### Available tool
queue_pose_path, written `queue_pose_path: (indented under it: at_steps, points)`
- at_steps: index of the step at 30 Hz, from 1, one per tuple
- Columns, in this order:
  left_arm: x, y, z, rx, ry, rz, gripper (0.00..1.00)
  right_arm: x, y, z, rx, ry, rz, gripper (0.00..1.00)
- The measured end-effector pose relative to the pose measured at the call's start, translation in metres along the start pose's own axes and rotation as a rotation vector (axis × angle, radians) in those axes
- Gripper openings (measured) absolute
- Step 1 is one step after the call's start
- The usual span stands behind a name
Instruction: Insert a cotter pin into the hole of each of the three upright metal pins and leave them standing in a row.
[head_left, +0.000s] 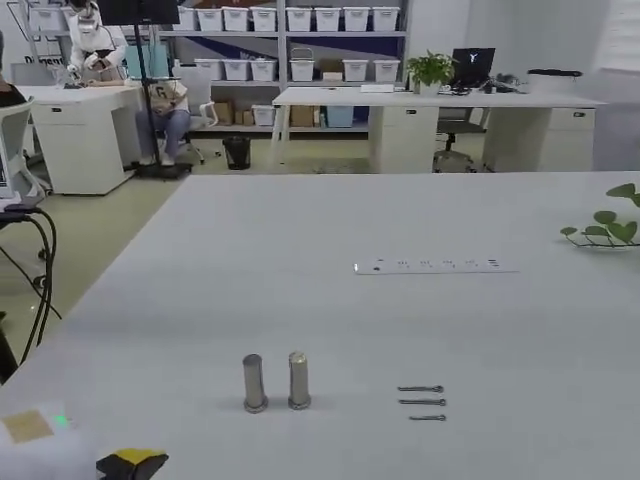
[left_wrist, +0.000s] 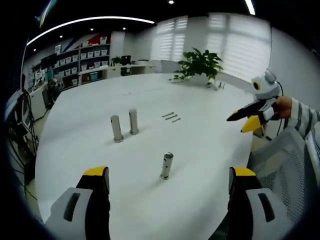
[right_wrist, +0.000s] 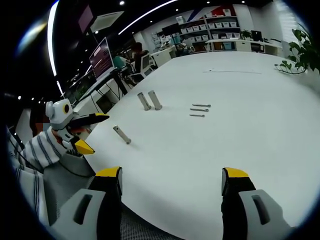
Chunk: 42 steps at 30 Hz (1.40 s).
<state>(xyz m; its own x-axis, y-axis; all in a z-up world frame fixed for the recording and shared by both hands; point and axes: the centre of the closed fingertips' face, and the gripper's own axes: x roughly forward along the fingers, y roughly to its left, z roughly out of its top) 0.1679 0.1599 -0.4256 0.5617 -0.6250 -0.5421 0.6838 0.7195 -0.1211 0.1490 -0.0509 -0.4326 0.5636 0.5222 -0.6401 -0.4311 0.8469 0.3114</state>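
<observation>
- Directly ahead of the left gripper (left_wrist: 168, 173), between its wide-spread jaws, stands the third metal pin (left_wrist: 166, 164). It is upright with its long axis vertical, near the jaws but untouched. It stands alone on the workbench (left_wrist: 215, 150).
- Beyond it, the other two metal pins (left_wrist: 116, 128) stand upright just beside each other, well apart from the lone one. In the head view they form a close pair (head_left: 254, 383).
- Three cotter pins (head_left: 421, 402) lie flat and loose to the right of that pair, apart from it. They are parallel, stacked one behind the next, with long axes running across the head view. No cotter pin sits in a hole yet.
- The right gripper (right_wrist: 172, 173) also has its jaws wide, with nothing between them. From it the cotter pins (right_wrist: 199, 110) lie ahead and slightly right, well apart. The lone pin (right_wrist: 121, 134) lies ahead and to the left.
- Judgement: the left gripper is the nearer one to the lone pin and is already lined up on it. The right gripper is on the cotter pins' side. A flat pin would probably need a low approach with the jaws closing across its long axis.
- A power strip (head_left: 436, 266) and a plant (head_left: 610, 225) lie farther back, well away from the work.
</observation>
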Motion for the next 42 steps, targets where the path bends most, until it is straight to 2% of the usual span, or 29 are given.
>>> queue_pose_path:
  at_steps: [3,4,10,13,15,19,22,24,29,32,36,39,42]
  points:
    - [-0.005,0.003,-0.002,0.032,-0.005,0.022,0.99,0.001,-0.003,0.004,-0.015,0.009,-0.005,0.80]
    - [-0.007,0.002,-0.004,0.033,-0.001,0.025,0.99,0.001,-0.002,0.004,-0.046,0.027,0.002,0.80]
    - [-0.015,-0.003,-0.011,0.014,0.016,0.032,0.99,0.005,-0.004,0.025,-0.114,0.028,0.009,0.78]
    - [-0.017,-0.001,-0.015,0.016,0.036,0.043,0.99,0.010,-0.006,0.035,-0.149,0.052,0.025,0.76]
    - [-0.019,-0.003,-0.019,-0.015,0.055,0.035,0.99,0.014,-0.007,0.038,-0.185,0.083,0.032,0.74]
    - [-0.024,-0.005,-0.015,-0.034,0.026,0.033,0.99,0.022,-0.012,0.042,-0.300,0.147,0.033,0.74]
    - [-0.027,-0.007,-0.013,-0.047,0.011,0.037,0.99,0.028,-0.015,0.047,-0.350,0.180,0.042,0.72]
    - [-0.030,-0.005,-0.012,-0.060,0.003,0.040,0.99,0.032,-0.012,0.046,-0.379,0.230,0.069,0.70]
    - [-0.041,-0.003,-0.012,-0.110,-0.023,0.064,0.99,0.043,-0.007,0.054,-0.471,0.272,0.092,0.69]
    - [-0.046,-0.003,-0.013,-0.114,-0.022,0.071,0.99,0.052,-0.005,0.058,-0.521,0.291,0.107,0.66]
    - [-0.050,-0.003,-0.016,-0.130,-0.015,0.078,0.99,0.060,-0.008,0.062,-0.542,0.318,0.106,0.53]
    - [-0.054,-0.004,-0.017,-0.135,-0.014,0.085,0.99,0.070,-0.008,0.065,-0.555,0.335,0.130,0.50]
    - [-0.056,0.000,-0.017,-0.145,-0.017,0.111,0.99,0.077,-0.011,0.067,-0.589,0.347,0.136,0.47]
